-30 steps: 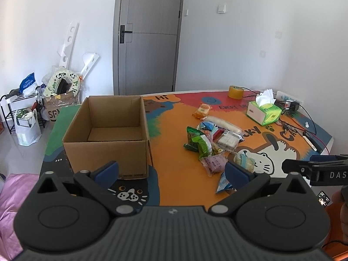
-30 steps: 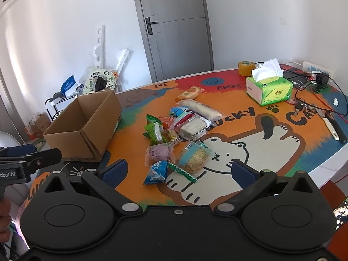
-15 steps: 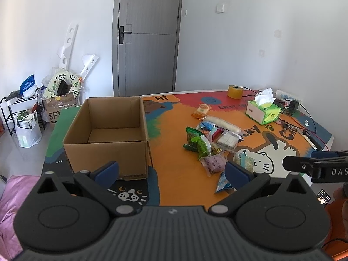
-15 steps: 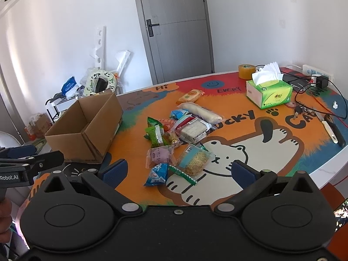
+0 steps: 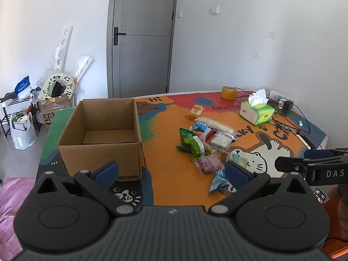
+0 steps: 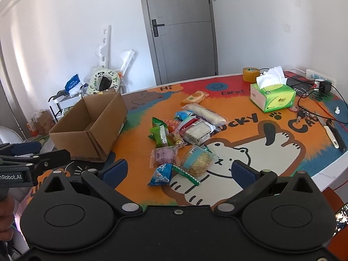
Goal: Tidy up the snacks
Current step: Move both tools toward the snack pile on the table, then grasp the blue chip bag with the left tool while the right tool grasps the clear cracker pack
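An open, empty cardboard box (image 5: 102,130) (image 6: 91,124) stands on the left of the colourful cat-print table (image 5: 165,152). To its right lies a pile of several wrapped snacks (image 5: 204,143) (image 6: 184,134): green packets, a pink one (image 6: 163,155), a blue one (image 6: 161,175), a cracker pack (image 6: 199,163), a long white roll (image 6: 204,114). My left gripper (image 5: 173,170) hovers open above the table's near edge, holding nothing. My right gripper (image 6: 178,171) is open too, over the nearest snacks, nothing between its fingers.
A green tissue box (image 6: 273,96), a tape roll (image 6: 251,74), cables, keys and a power strip (image 6: 319,80) crowd the table's right side. A knife (image 6: 333,134) lies near the right edge. Bags and a rack (image 5: 19,113) stand on the floor left, by a grey door (image 5: 141,37).
Both grippers have risen slightly and tilted, so the table sits lower in view. Jaws stay open; snacks and box have not moved.
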`<act>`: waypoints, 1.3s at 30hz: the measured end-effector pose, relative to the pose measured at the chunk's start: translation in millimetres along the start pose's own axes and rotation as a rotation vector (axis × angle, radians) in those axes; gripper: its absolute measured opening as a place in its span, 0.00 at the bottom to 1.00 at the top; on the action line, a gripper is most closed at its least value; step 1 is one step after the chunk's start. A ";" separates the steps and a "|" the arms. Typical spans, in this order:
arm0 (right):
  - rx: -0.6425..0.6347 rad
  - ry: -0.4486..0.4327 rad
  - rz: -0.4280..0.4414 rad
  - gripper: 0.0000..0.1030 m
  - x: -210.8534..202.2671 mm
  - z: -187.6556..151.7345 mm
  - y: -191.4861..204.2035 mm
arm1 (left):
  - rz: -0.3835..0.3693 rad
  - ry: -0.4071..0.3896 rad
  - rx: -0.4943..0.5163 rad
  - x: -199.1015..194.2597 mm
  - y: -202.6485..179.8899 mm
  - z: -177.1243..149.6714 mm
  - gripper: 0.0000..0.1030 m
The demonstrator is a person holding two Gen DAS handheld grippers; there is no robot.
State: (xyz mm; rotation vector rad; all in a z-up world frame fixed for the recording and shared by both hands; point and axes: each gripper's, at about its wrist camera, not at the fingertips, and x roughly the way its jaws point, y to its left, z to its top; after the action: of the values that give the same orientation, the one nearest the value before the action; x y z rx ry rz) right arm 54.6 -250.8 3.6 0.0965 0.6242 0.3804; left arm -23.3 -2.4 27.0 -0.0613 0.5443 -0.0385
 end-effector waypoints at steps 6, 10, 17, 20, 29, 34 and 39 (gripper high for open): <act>-0.009 -0.004 0.001 1.00 -2.4 0.4 2.5 | -0.003 -0.003 0.002 -0.2 -0.5 -0.2 1.00; -0.009 -0.005 -0.006 1.00 -2.4 0.8 2.7 | -0.011 -0.012 0.003 -1.8 -1.7 -1.5 1.00; 0.004 -0.026 0.013 1.00 -2.9 0.2 -2.7 | -0.024 -0.034 -0.007 -2.5 -4.6 -2.7 1.00; 0.014 -0.042 0.050 1.00 -2.7 -1.6 -8.0 | -0.040 -0.041 0.001 1.0 -7.4 -4.2 1.00; 0.057 -0.049 0.086 1.00 13.8 -13.1 -29.1 | -0.103 -0.067 0.016 15.3 -20.8 -14.4 1.00; 0.087 -0.030 0.094 1.00 27.1 -21.4 -40.4 | -0.144 -0.049 0.014 29.0 -29.6 -21.9 1.00; 0.101 -0.024 0.092 1.00 38.4 -28.1 -51.0 | -0.096 -0.053 0.000 43.5 -35.0 -27.4 1.00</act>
State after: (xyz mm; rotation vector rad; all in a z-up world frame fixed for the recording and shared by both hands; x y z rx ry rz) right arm 83.0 -284.3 -50.6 0.2266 0.6167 0.4361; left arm -1.1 -41.0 -16.5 -0.0886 0.4883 -0.1302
